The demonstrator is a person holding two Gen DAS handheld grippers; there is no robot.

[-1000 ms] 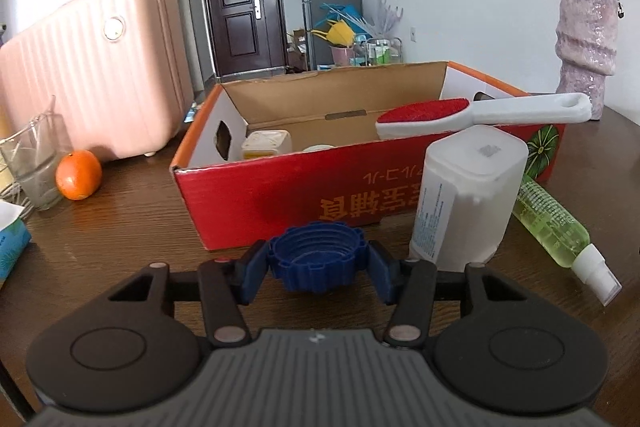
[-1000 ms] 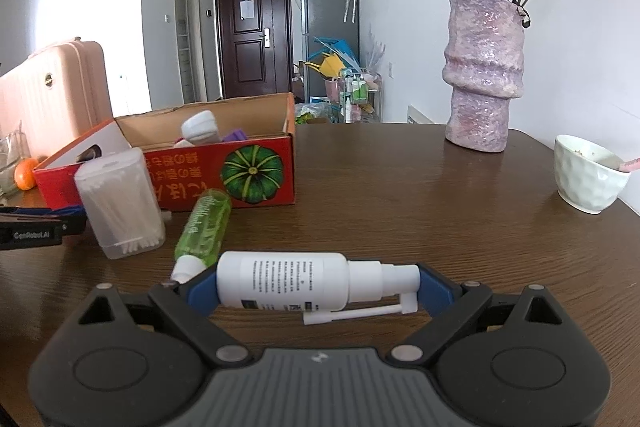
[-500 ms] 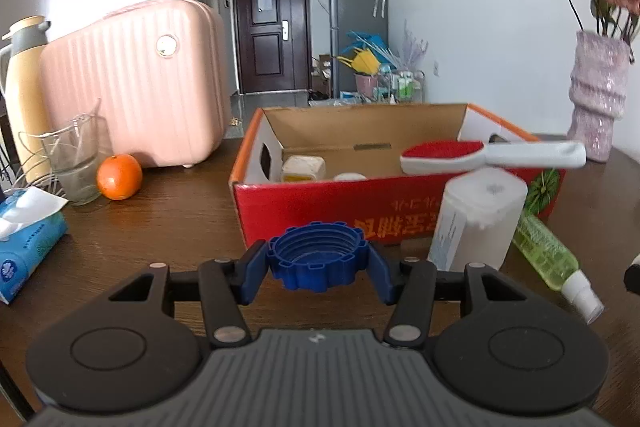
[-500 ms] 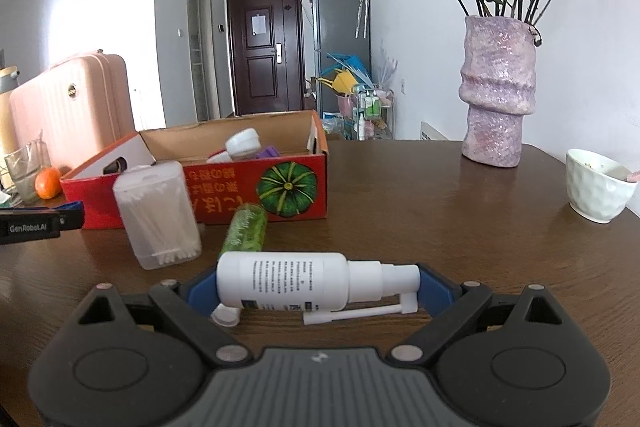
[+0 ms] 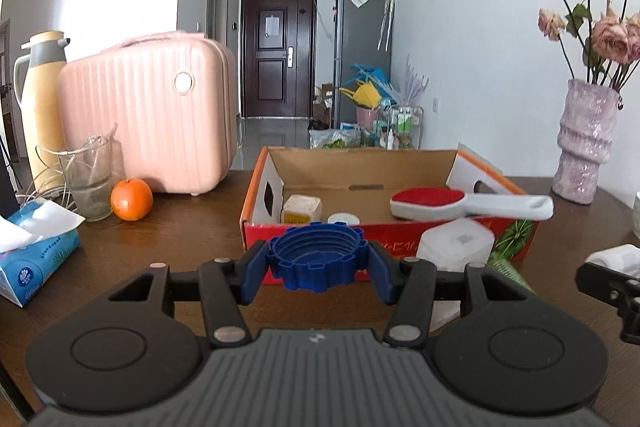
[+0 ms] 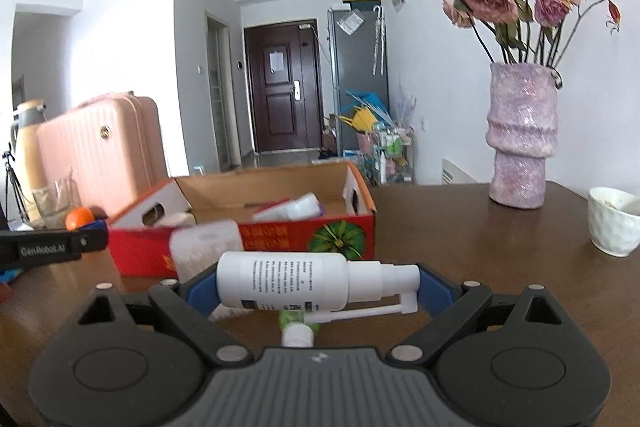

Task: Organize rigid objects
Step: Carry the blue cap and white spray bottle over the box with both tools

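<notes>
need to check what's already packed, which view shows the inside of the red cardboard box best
The left wrist view: it faces the red cardboard box over its near wall, showing a red lint brush lying across the rim, a small square jar and a white lid. The right wrist view sees the box at an angle, its contents mostly hidden.

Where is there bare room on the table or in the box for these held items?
Free: the box floor between the small jar and the red brush; bare table between the box and the vase. Crowded: the box's near side, with the white container and green bottle.
</notes>
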